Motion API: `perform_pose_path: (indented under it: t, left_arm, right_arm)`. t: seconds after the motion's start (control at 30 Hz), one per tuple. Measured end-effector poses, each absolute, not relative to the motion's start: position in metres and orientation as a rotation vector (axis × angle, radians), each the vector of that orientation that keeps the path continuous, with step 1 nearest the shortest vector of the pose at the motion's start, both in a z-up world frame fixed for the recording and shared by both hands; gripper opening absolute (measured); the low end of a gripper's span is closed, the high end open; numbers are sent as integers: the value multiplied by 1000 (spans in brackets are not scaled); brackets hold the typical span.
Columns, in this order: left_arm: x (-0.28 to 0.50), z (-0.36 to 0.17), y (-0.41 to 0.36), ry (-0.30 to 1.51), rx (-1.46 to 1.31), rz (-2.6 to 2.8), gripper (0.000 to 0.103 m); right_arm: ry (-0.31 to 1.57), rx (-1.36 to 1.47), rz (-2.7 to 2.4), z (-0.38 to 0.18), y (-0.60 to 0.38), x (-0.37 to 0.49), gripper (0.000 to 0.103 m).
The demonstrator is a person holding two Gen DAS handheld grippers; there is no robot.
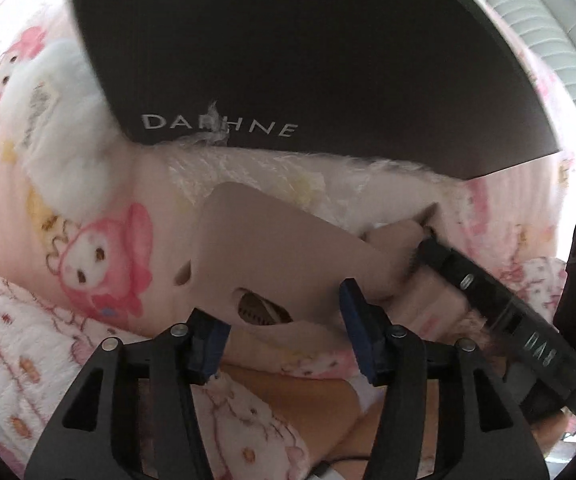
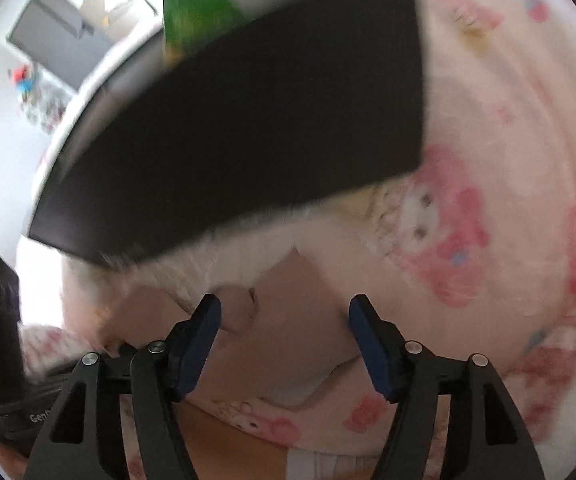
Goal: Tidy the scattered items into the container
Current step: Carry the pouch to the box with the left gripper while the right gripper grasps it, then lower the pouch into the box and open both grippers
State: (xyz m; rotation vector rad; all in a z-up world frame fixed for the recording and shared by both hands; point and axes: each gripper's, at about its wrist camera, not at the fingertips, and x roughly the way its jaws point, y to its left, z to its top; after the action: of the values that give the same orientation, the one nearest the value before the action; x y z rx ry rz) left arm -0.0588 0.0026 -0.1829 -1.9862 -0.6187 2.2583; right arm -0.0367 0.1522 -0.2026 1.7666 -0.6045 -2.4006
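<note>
The flat tan cardboard piece (image 1: 288,248) lies on the pink cartoon blanket (image 1: 100,264), just below the dark box (image 1: 288,60) marked DAPHNE; fluffy white fur (image 1: 64,152) hides the box's bottom edge; the left gripper (image 1: 284,336) and right gripper (image 2: 284,340) both gape wide, holding nothing; the right view is blurry.

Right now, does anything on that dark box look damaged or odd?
Yes. The dark box has a torn, scuffed patch through its printed lettering, breaking up the middle letters. White fluffy material is pressed under its lower edge. Right view is too blurred to add more.
</note>
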Motion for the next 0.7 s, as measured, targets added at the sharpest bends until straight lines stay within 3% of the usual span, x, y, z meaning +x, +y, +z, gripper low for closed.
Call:
perform_pose_path:
  t: [0.17, 0.23, 0.27, 0.3, 0.33, 0.37, 0.4, 0.6, 0.7]
  left_arm:
    - [-64, -192, 7, -584, -1993, 2256, 58]
    - [-60, -188, 7, -570, -1955, 2271, 45]
    - [-58, -187, 6, -573, -1945, 2275, 31]
    - [-55, -186, 4, -582, -1940, 2268, 10]
    - [-52, -182, 0, -640, -1935, 2237, 7]
    - [-48, -175, -4, -708, -1902, 2207, 7]
    - [-42, -155, -6, -782, -1814, 2194, 7]
    - [-47, -30, 3, -628, -1404, 2358, 7]
    - [-68, -2, 0, -564, -1305, 2431, 7]
  right_arm:
    - [-610, 1755, -2318, -217, 150, -40, 75]
    - [-639, 1730, -2300, -216, 151, -39, 75]
    - [-638, 1716, -2291, -215, 149, -39, 72]
    - [-624, 1698, -2279, -213, 146, -37, 57]
    - [-615, 1691, -2293, -212, 146, -36, 43]
    - [-620, 1682, -2316, -209, 147, -34, 16]
    - [-631, 1655, -2361, -201, 150, -30, 10]
    - [-650, 1175, -2527, -86, 166, -17, 8]
    - [-606, 1008, -2592, -45, 170, -32, 8]
